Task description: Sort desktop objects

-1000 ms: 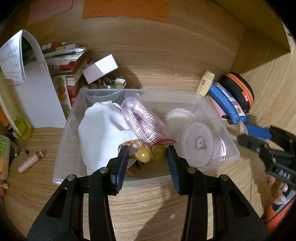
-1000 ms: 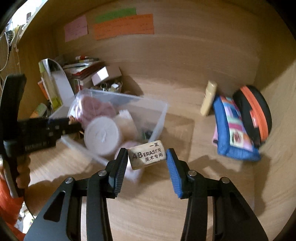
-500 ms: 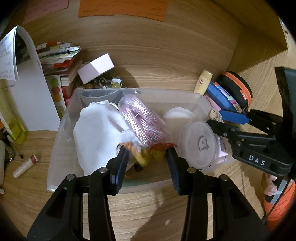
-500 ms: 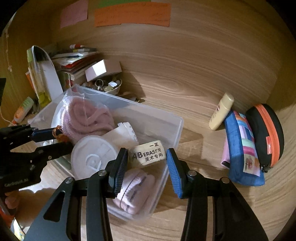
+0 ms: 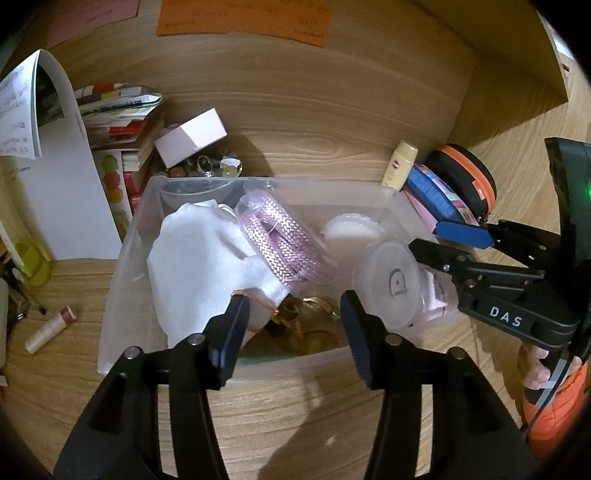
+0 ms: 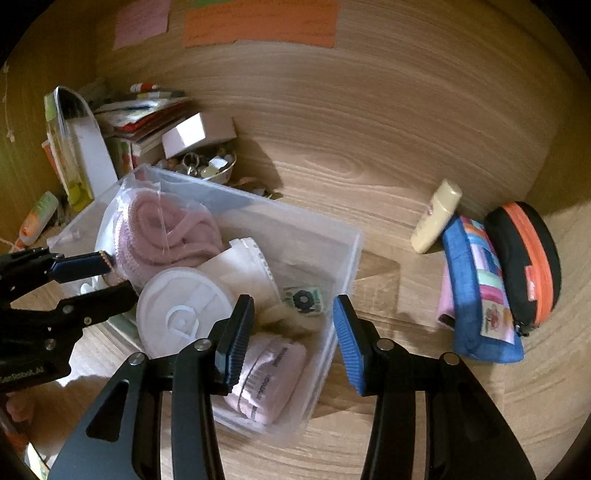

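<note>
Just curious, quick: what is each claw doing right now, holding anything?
Left claw: opening, nothing between its jaws.
Right claw: open, empty.

Writing on the orange note (image 6: 258, 24) is too blurred to read.

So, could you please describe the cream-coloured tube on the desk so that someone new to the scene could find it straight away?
Start at the clear plastic bin in the middle of the wooden desk and look right, toward the corner. There a blue patchwork pouch and a black case with an orange zip lean together. The cream tube lies just left of the pouch, tilted against it: slim, pale yellow, the only small bottle there.
</note>
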The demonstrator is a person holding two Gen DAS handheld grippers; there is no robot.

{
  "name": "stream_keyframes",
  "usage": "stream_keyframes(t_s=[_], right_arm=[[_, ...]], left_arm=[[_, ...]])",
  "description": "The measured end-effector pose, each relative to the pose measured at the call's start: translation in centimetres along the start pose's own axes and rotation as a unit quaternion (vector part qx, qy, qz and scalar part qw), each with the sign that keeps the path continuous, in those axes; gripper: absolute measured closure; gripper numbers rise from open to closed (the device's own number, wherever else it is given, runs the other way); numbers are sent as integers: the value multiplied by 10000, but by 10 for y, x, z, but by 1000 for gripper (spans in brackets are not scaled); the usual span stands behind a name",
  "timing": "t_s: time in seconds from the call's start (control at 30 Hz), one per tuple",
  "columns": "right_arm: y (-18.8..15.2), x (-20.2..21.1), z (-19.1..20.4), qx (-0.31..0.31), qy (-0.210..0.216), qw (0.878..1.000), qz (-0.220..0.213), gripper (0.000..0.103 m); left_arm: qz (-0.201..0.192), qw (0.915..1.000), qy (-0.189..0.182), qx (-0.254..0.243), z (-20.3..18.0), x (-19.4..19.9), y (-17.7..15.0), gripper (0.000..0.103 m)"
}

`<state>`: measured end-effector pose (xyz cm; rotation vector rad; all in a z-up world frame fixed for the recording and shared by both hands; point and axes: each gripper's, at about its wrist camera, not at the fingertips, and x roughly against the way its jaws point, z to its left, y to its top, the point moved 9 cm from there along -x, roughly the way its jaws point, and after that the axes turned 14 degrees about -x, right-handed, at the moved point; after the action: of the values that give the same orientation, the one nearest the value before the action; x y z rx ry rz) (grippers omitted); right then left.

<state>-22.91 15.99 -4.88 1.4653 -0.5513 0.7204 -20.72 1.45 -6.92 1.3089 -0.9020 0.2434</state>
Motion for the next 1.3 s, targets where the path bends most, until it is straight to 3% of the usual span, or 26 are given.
stream_keyframes(t_s=[0.23, 0.33, 0.47, 0.6, 0.67, 0.73, 1.1, 1.3], right_arm=[[-3, 23, -2, -103, 71, 9998, -129, 60], [-6, 35, 1, -95, 133, 9997, -204, 49], [-11, 50, 7, -11, 162, 9992, -360, 39], [-16, 61, 13, 18, 176, 9986, -493, 21], [-18, 67, 14, 3, 175, 9983, -558, 21], [-21, 71, 16, -25, 185, 9982, -566, 20], [-37, 86, 16, -145, 59, 9966, -812, 13], [-43, 91, 17, -333, 230, 9953, -877, 4]], left_arm=[[-31, 9999, 31, -132, -8, 12, -1, 51], [-54, 9998, 86, -166, -11, 20, -3, 49], [-157, 9992, 271, -239, -12, 33, -4, 35], [-252, 9977, 534, -326, -13, 47, -5, 29], [-319, 9963, 718, -334, -11, 55, -5, 13], [-401, 9947, 884, -338, -9, 63, -6, 8], [-476, 9876, 1474, -236, 3, 82, -14, 3], [-459, 9869, 1542, -123, 9, 82, -20, 3]])
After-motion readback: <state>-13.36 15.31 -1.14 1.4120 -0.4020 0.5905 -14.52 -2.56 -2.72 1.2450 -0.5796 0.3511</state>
